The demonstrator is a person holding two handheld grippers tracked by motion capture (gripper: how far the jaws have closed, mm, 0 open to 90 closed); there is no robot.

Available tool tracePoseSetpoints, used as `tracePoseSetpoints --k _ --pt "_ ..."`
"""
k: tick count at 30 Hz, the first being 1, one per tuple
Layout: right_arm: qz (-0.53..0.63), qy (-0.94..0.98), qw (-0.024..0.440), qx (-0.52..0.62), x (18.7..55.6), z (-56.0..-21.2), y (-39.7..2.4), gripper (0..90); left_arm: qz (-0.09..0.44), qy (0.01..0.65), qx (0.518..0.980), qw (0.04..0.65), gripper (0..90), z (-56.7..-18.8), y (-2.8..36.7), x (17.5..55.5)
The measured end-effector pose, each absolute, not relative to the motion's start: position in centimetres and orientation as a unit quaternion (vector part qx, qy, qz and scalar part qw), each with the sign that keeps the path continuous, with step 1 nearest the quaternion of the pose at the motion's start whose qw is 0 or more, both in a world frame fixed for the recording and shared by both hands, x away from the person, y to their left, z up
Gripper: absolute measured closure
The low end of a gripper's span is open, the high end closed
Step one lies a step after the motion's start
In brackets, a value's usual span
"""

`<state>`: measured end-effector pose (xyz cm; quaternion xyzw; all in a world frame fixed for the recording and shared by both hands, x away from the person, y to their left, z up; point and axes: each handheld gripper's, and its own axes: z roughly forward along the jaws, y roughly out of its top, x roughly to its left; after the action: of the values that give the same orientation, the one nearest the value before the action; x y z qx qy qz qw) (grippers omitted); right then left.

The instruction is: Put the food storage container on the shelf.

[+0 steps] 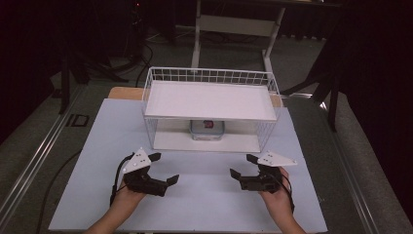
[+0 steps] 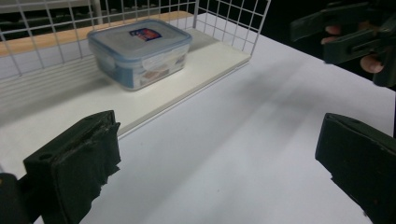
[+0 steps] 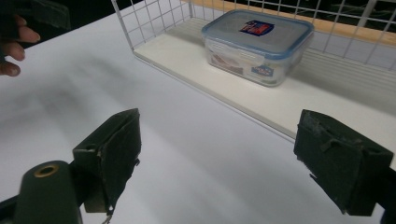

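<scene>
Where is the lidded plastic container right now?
In the high view, the container sits centred on the lower shelf of the white wire rack, under its upper shelf and beyond both open tongs.

Dim room, dark surroundings — white table (image 1: pixel 204 195) evenly lit, soft shadows; close jaws slightly blurred.

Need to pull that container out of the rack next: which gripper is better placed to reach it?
Roughly even. The container sits mid-shelf in the wire rack, with the left gripper and right gripper both open, flanking it. Right looks marginally nearer; likely use both.
</scene>
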<state>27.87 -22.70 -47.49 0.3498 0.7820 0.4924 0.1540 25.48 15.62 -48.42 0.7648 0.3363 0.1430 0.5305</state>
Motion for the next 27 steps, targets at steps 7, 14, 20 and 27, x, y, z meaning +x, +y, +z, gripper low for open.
tracePoseSetpoints --k 7,14,20,27 --pt "0.489 0.781 0.155 0.356 26.6 -47.8 -24.4 14.8 0.142 0.338 0.766 0.529 0.6 -48.8 16.3 25.1" --pt "0.481 0.789 0.153 0.351 26.0 -48.3 -26.0 14.6 0.143 0.335 0.765 0.531 0.7 -49.4 16.6 24.9" --pt "0.482 0.786 0.153 0.356 25.8 -48.7 -27.5 14.7 0.141 0.335 0.765 0.531 0.7 -50.0 16.9 24.9" --pt "0.483 0.790 0.162 0.341 25.9 -48.9 -28.6 14.2 0.143 0.329 0.762 0.539 0.6 -49.9 17.1 24.8"
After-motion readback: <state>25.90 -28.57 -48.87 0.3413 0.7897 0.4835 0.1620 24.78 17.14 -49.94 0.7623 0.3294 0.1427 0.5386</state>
